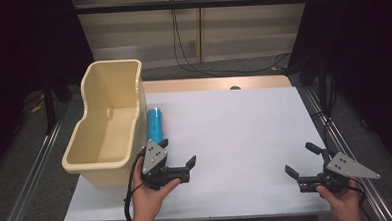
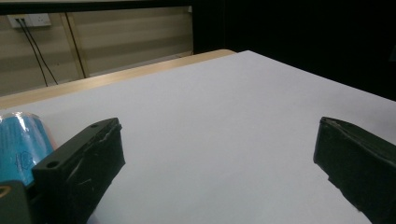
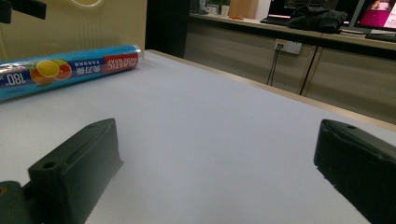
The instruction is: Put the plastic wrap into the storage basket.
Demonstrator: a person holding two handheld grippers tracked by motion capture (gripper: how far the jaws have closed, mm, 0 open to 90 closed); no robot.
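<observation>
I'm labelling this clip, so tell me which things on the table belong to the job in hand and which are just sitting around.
In the job:
- blue plastic wrap roll, lying beside the bin
- left gripper, open, nearest the roll
- beige bin, next to the roll, probably its target

Lying about:
- right gripper, open, idle
- wall cables

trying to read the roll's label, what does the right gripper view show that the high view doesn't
Right gripper view alone: the roll's printed side, with fruit pictures and the words PLASTIC WRAP, plus desks and screens in the background. High view alone: the whole beige tub, both hands, the left gripper beside the roll's near end. Shared: the blue roll, the white table, and the right gripper, jaws open.
</observation>
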